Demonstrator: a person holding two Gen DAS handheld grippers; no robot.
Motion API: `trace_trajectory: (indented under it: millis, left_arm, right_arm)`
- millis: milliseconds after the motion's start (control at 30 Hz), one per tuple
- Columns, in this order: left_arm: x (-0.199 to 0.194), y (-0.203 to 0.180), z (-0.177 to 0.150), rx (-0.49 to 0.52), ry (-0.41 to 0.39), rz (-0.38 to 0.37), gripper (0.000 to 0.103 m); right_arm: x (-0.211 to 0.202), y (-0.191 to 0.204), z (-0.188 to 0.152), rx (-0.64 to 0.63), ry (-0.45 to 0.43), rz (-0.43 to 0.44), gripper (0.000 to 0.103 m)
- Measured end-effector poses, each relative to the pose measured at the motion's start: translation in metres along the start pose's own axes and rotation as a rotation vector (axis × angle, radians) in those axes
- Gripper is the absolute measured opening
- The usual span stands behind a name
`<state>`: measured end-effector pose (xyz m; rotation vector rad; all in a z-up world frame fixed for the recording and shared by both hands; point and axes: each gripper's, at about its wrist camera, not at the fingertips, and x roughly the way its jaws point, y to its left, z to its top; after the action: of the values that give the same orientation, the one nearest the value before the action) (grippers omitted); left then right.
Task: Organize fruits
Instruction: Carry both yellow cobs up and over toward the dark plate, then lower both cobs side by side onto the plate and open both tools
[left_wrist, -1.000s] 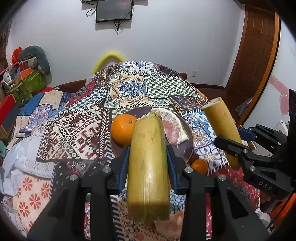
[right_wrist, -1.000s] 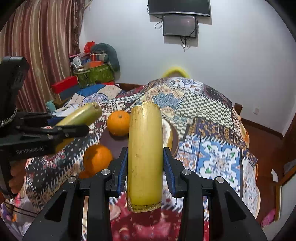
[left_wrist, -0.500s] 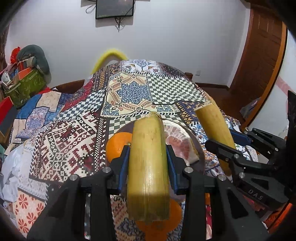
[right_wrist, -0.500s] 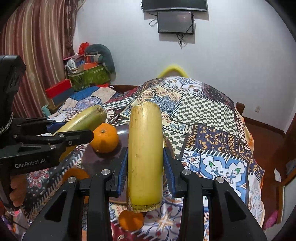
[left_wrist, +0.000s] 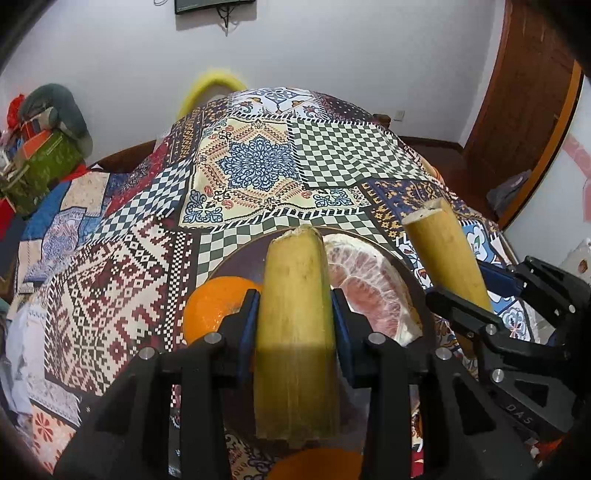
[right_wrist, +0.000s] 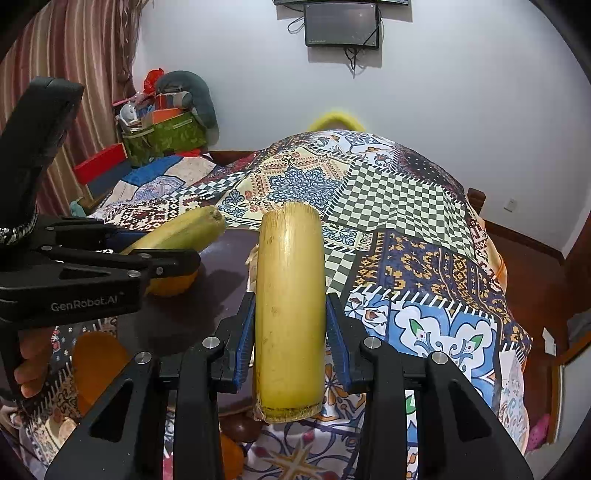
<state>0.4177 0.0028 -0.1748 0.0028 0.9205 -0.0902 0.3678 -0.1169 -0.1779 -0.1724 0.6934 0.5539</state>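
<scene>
Left claw (left_wrist: 295, 317) clamps a cane piece (left_wrist: 295, 325) over the dark plate (left_wrist: 236, 262); orange (left_wrist: 210, 306) at left, pomelo segment (left_wrist: 373, 284) at right on the plate. Right wrist view: right claw (right_wrist: 290, 325) grips a second cane piece (right_wrist: 290, 302) above the plate's right edge, patterned cloth (right_wrist: 406, 236) beyond.

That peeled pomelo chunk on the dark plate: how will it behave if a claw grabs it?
The pomelo chunk looks soft: bare pink segments under thin white pith, so a hard pinch would probably bruise or split it. Its curved wedge shape lies flat on the plate, so rolling seems unlikely. The ragged membrane suggests decent grip rather than slipperiness, though segments may pull apart when lifted.
</scene>
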Motion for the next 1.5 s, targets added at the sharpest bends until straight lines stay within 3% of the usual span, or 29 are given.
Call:
trace_trajectory:
  millis: [133, 300, 500, 933, 1100, 1500]
  left_arm:
    - [0.001, -0.003, 0.004, 0.008, 0.006, -0.02, 0.036]
    - [-0.005, -0.009, 0.006, 0.053, -0.027, 0.045, 0.036]
    - [-0.02, -0.001, -0.004, 0.055, -0.058, 0.046, 0.036]
    - [-0.041, 0.04, -0.037, -0.035, -0.1, 0.047, 0.036]
    - [-0.046, 0.054, -0.044, -0.064, -0.114, 0.05, 0.048]
    - [-0.049, 0.066, -0.047, -0.107, -0.136, 0.019, 0.049]
  right_arm:
    - [0.001, -0.001, 0.0, 0.001, 0.002, 0.003, 0.033]
    - [0.002, -0.005, 0.0, 0.013, 0.012, 0.014, 0.033]
    - [0.008, 0.0, 0.002, 0.006, 0.038, 0.039, 0.033]
    - [0.027, 0.021, 0.016, -0.022, 0.082, 0.059, 0.033]
    - [0.038, 0.026, 0.017, -0.03, 0.113, 0.056, 0.033]
    - [0.05, 0.028, 0.017, -0.018, 0.152, 0.054, 0.034]
